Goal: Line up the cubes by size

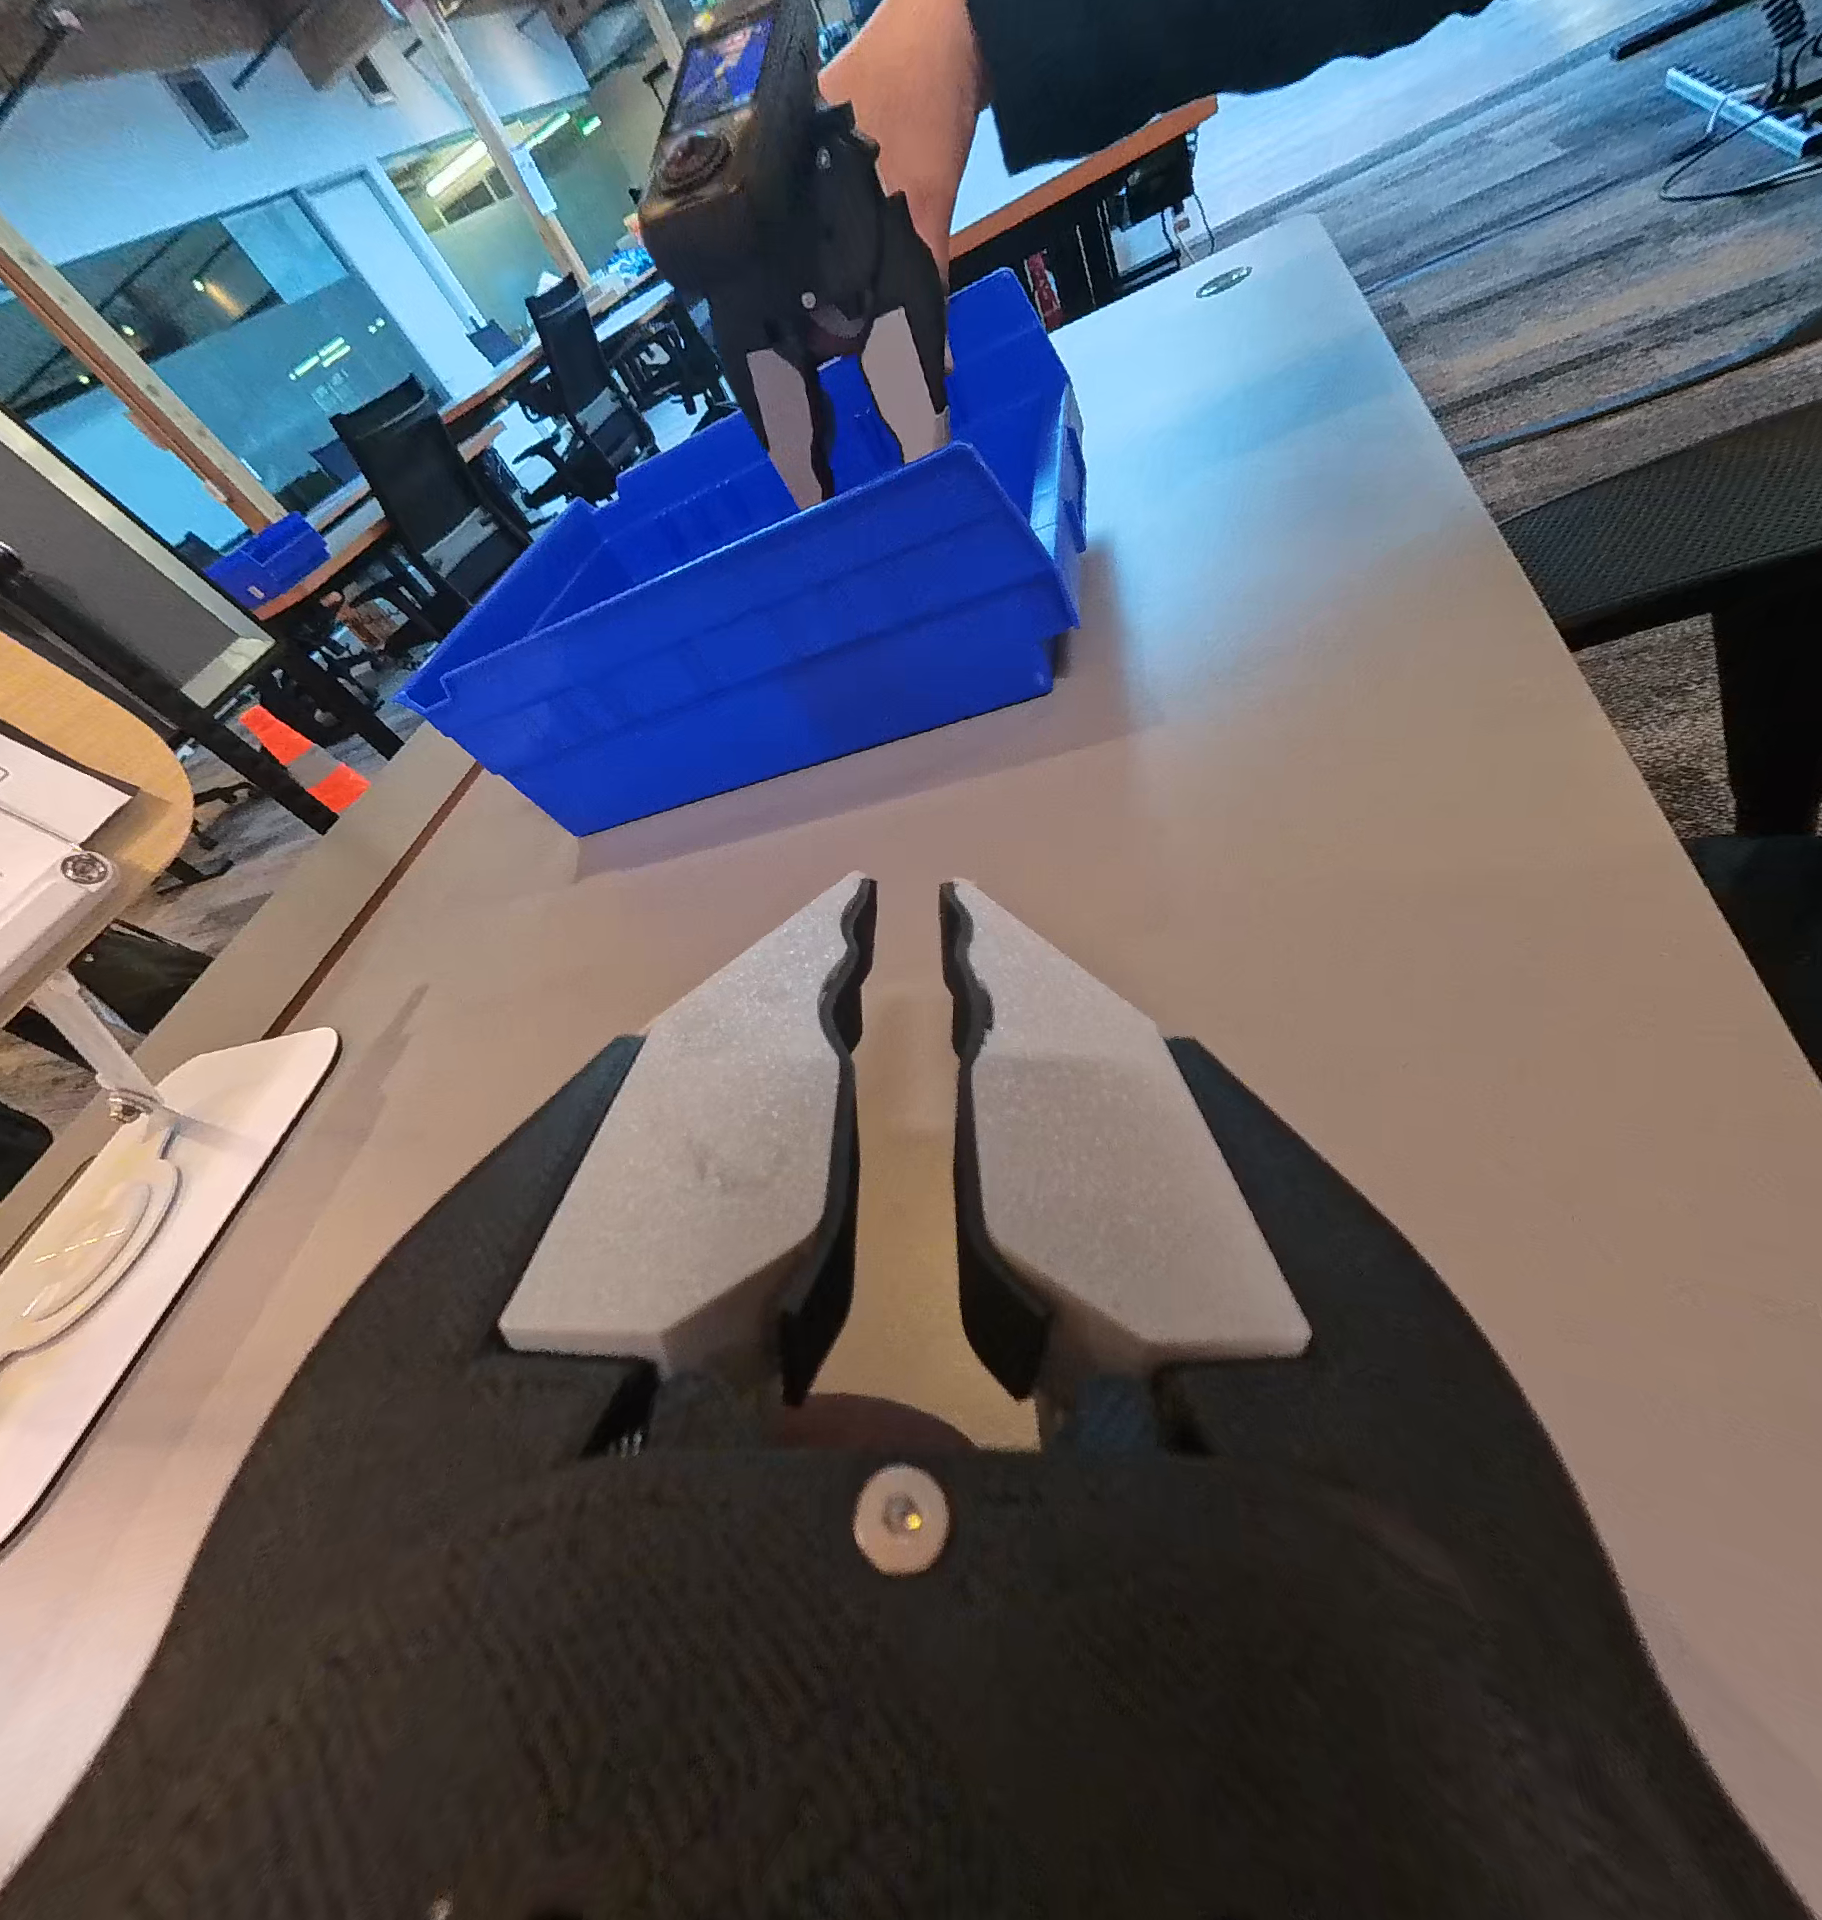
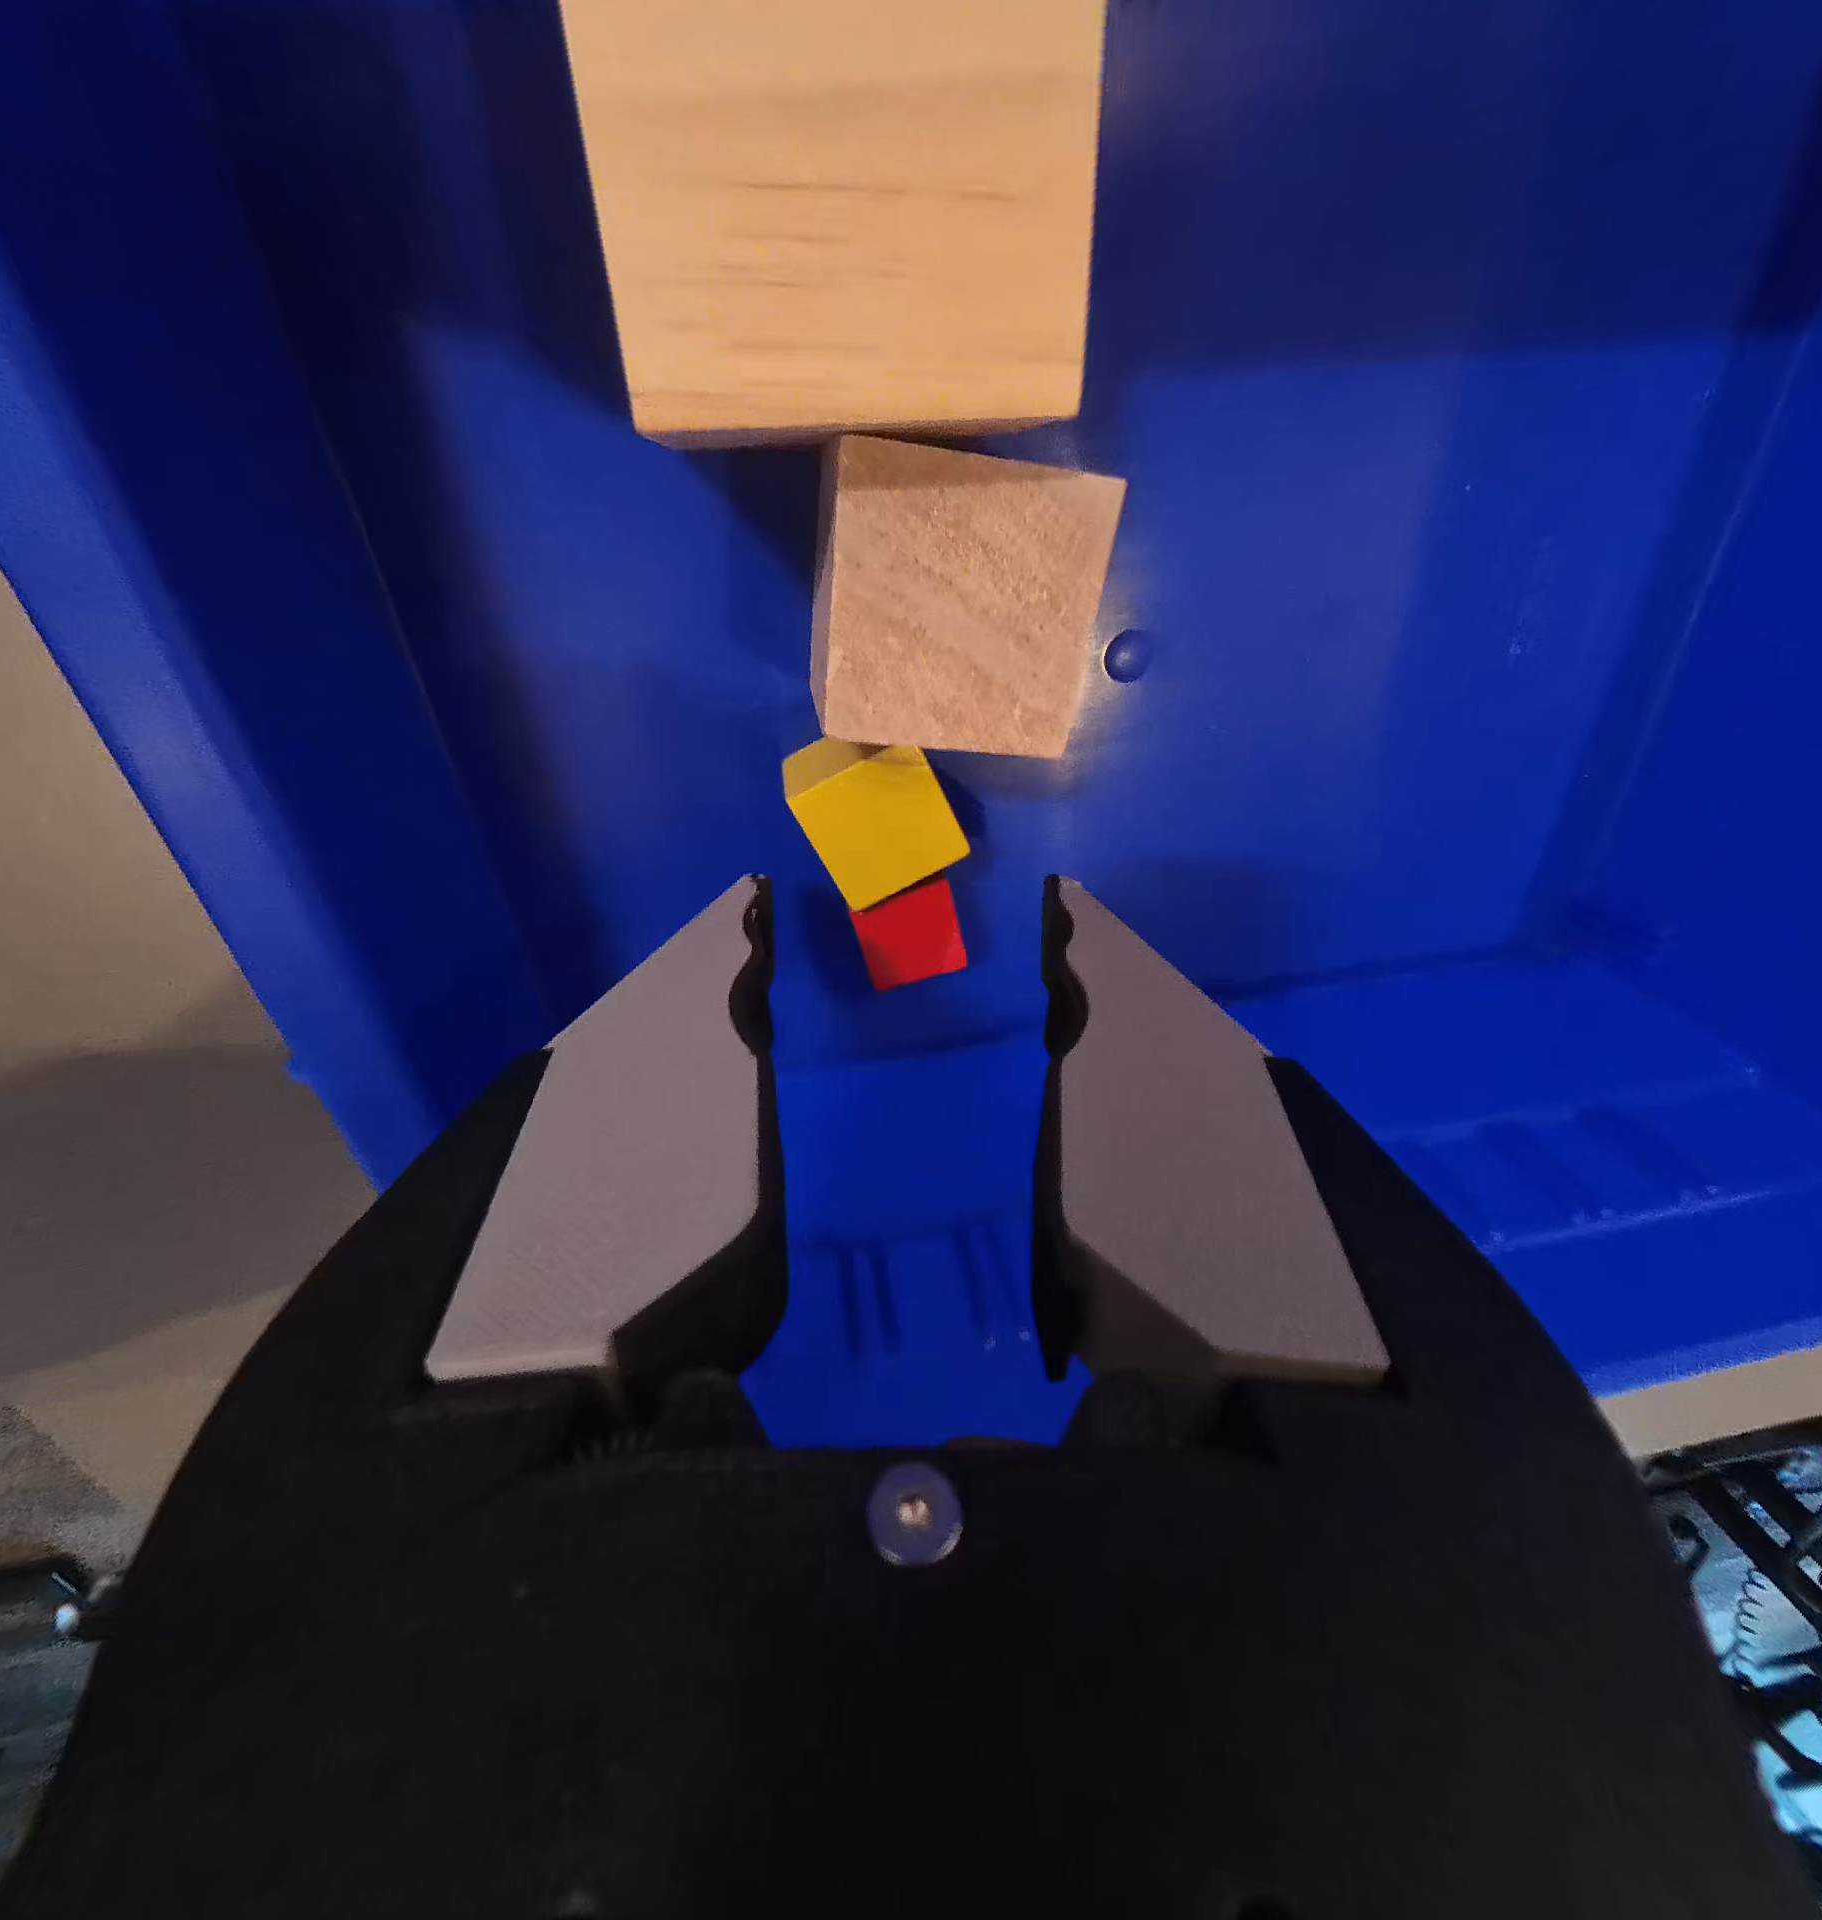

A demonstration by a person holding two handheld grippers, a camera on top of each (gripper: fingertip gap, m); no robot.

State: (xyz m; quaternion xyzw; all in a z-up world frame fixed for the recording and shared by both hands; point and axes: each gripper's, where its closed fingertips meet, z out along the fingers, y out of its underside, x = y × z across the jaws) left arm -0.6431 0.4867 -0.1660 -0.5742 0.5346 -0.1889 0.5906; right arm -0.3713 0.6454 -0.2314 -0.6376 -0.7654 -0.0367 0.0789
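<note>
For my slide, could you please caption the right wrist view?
Open right gripper poised inside the blue bin over a row of four cubes: red, yellow, and two wooden.

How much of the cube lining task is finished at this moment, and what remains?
Looks nearly done: in the blue bin, the big wooden cube, smaller wooden cube, yellow cube and red cube form a descending row. In hand: nothing; the right gripper hangs open above the red cube, the left gripper is idle over the table. Left: perhaps straightening the skewed yellow cube.
</note>
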